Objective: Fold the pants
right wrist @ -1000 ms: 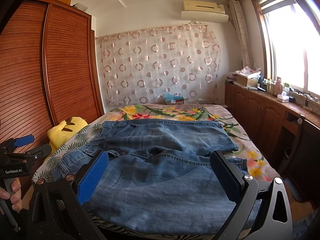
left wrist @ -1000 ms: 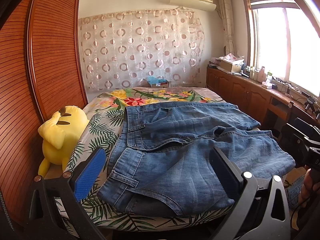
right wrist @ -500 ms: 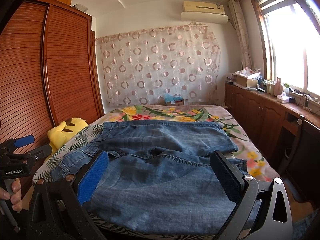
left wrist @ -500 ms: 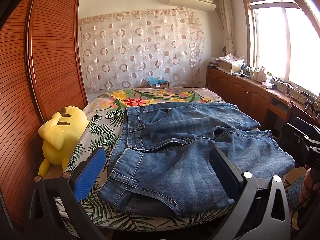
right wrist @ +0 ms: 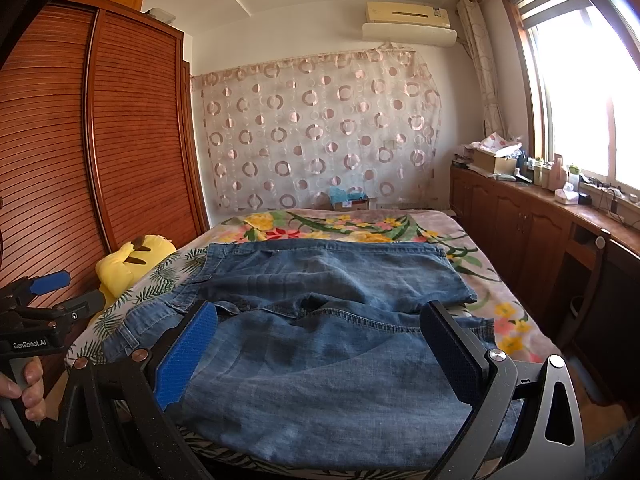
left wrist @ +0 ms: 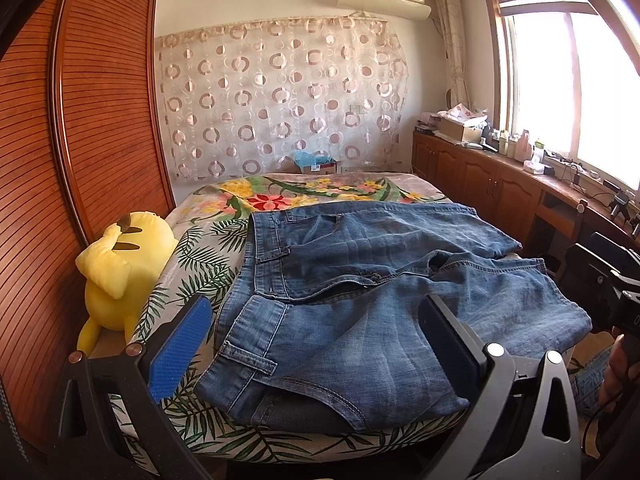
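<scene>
Blue denim pants (left wrist: 360,296) lie spread across the near half of the bed, waistband to the left, both legs reaching right. In the right wrist view the pants (right wrist: 320,344) fill the foreground. My left gripper (left wrist: 316,344) hovers open over the waistband corner and front pocket, nothing between its fingers. Just above the near leg my right gripper (right wrist: 320,356) stands open and empty as well. The left gripper (right wrist: 52,296) also shows at the right wrist view's left edge, held by a hand. The right gripper's body (left wrist: 608,280) appears at the left wrist view's right edge.
The bed (left wrist: 320,196) has a floral and leaf-print cover. A yellow plush toy (left wrist: 120,272) sits at the bed's left side against the wooden wardrobe (left wrist: 100,120). A wooden counter with clutter (right wrist: 540,200) runs under the window on the right. A small box (right wrist: 348,200) stands beyond the bed.
</scene>
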The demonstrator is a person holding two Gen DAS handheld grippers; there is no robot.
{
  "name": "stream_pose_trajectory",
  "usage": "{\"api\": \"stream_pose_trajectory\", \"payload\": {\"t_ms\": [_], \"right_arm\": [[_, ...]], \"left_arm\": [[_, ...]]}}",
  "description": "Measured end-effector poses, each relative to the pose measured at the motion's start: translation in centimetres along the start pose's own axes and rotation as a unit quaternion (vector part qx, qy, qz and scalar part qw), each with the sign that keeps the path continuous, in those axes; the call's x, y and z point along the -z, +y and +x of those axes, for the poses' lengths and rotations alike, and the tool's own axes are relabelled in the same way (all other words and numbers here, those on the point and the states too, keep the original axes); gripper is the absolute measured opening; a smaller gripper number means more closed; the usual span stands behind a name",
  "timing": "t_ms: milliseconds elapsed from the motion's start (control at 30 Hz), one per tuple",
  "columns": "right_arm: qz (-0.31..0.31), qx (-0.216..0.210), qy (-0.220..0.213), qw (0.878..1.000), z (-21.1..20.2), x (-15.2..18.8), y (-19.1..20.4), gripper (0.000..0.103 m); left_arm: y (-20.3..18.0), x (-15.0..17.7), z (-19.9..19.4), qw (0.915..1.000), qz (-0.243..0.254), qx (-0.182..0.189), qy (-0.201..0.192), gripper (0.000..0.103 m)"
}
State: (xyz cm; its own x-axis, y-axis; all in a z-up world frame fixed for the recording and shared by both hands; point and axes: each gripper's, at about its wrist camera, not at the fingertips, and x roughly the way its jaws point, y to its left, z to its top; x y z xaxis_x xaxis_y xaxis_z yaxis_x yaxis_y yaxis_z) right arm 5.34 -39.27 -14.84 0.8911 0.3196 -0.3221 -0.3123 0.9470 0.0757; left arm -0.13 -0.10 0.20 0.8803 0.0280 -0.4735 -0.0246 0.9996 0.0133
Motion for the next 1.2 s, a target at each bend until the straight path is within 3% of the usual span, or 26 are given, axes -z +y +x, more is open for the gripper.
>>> {"api": "stream_pose_trajectory", "payload": {"t_ms": [333,633,1100,1200], "right_arm": [[0.011,0.000,0.015,1.000,1.1,0.6,-0.5,0.102],[0.002,-0.002,0.025,1.000,1.6,0.4,-0.3,0.101],[-0.030,-0.053,0.075,0.995,5.8,1.3,-0.3,0.076],[-0.038,-0.060,0.092,0.993,6.6,1.4,-0.6,0.073]], "left_arm": [[-0.8,1.0,1.5,0.9999,0.009,0.008,0.012,0.103],[0.9,1.5,3.9,0.9991,0.005,0.013,0.041,0.103],[5.0,2.6,10.6,0.9930,0.013,0.036,0.112,0.103],[6.2,2.6,11.8,0.9913,0.001,0.045,0.124,0.098]]}}
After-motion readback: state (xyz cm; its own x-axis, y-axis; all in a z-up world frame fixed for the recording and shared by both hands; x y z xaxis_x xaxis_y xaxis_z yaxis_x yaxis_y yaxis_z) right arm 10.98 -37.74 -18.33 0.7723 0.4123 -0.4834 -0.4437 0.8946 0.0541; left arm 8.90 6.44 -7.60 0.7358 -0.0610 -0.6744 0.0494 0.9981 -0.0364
